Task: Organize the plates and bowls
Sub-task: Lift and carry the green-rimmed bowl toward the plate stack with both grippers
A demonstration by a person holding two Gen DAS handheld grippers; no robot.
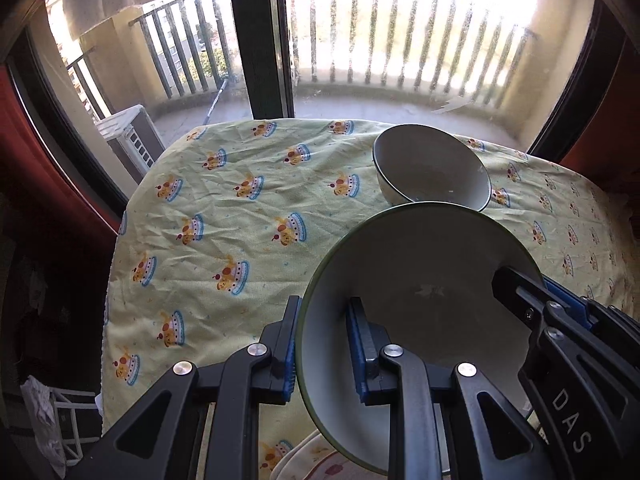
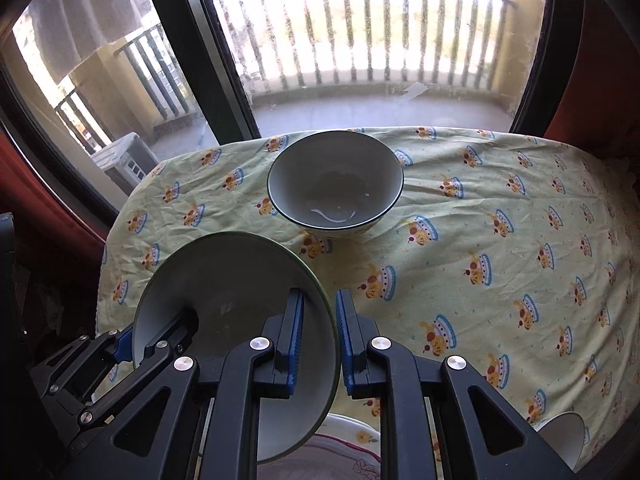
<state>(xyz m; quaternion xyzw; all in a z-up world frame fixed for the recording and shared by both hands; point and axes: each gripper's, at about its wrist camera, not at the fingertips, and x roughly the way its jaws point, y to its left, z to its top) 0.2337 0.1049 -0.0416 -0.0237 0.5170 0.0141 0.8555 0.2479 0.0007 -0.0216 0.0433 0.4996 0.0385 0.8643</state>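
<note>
Both grippers hold one white bowl with a green rim (image 1: 420, 280), lifted and tilted above the table. My left gripper (image 1: 326, 344) clamps its left rim, one finger inside and one outside. My right gripper (image 2: 318, 340) clamps the opposite rim of the same bowl (image 2: 224, 280); it shows in the left wrist view (image 1: 560, 320) at the right. A second white bowl with a dark rim (image 2: 335, 182) stands upright on the table farther back, empty; it also shows in the left wrist view (image 1: 432, 168).
The table has a yellow cartoon-print cloth (image 2: 480, 240). A patterned plate (image 2: 344, 440) lies under the grippers at the near edge. Another white dish (image 2: 564, 440) is at the lower right. Behind the table are a window and a balcony railing (image 2: 360, 40).
</note>
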